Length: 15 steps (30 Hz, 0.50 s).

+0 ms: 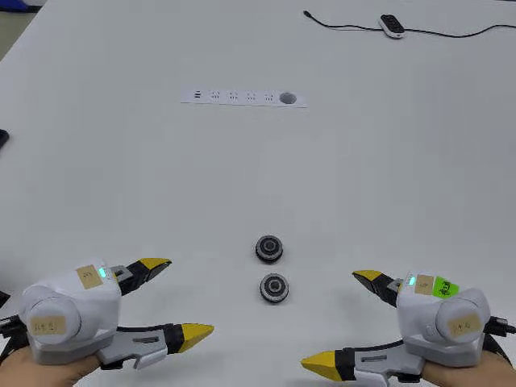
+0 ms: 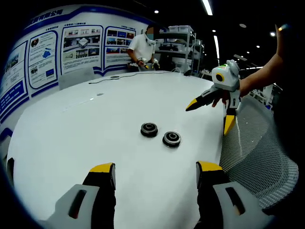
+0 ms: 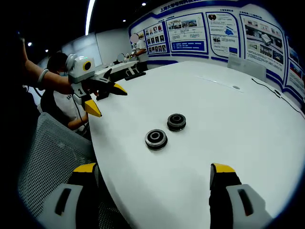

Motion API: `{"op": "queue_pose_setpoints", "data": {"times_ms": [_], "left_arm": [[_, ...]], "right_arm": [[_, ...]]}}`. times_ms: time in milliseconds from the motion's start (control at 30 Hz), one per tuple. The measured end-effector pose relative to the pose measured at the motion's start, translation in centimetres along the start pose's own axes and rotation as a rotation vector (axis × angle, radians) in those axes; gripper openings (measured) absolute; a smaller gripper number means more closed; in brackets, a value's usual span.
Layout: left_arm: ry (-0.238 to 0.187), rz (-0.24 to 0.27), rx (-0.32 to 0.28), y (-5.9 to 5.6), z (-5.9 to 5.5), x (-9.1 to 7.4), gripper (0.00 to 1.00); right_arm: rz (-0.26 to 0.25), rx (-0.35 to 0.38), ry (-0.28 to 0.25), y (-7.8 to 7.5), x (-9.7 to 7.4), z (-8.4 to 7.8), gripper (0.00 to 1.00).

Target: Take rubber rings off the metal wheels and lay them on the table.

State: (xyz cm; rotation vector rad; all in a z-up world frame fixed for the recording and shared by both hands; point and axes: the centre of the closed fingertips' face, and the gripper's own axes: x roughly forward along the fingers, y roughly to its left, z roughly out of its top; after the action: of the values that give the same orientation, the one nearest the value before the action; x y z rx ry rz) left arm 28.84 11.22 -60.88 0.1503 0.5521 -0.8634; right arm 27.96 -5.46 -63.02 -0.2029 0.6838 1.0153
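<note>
Head view downward, gripper views share wheels (image 1: pixel 269 248)

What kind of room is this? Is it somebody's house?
Probably not a house. It looks like a lab or office meeting room: there is a big white table, a row of blue information posters, and metal shelves at the back.

On the white surface (image 1: pixel 113 169) two small dark wheels lie flat, one just behind the other but apart: the far wheel (image 1: pixel 269 248) and the near wheel (image 1: pixel 275 288). The left gripper (image 1: pixel 179 297) sits low on the left and the right gripper (image 1: pixel 339 320) low on the right, both with yellow-tipped jaws spread wide and pointing inward, well apart from the wheels. Farther back lies a white power strip (image 1: pixel 242 97), and at the top right a small switch box (image 1: pixel 393 26) on a black cable (image 1: pixel 451 34).
</note>
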Motion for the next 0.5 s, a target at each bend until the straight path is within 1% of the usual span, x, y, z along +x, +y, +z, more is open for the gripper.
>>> {"op": "queue_pose_setpoints", "data": {"times_ms": [100, 267, 500], "left_arm": [[0.0, -0.013, 0.009, -0.3, 0.4, 0.5, 0.69], [0.0, -0.036, 0.029, -0.8, 1.0, 1.3, 0.64], [0.013, -0.062, 0.054, -1.3, 1.5, 2.3, 0.58]], "right_arm": [[0.004, 0.002, -0.001, 0.1, 0.2, 0.1, 0.98], [0.009, 0.006, -0.001, 0.2, 0.4, 0.1, 0.98], [0.014, 0.017, -0.008, 0.3, 0.7, 0.2, 0.98]]}}
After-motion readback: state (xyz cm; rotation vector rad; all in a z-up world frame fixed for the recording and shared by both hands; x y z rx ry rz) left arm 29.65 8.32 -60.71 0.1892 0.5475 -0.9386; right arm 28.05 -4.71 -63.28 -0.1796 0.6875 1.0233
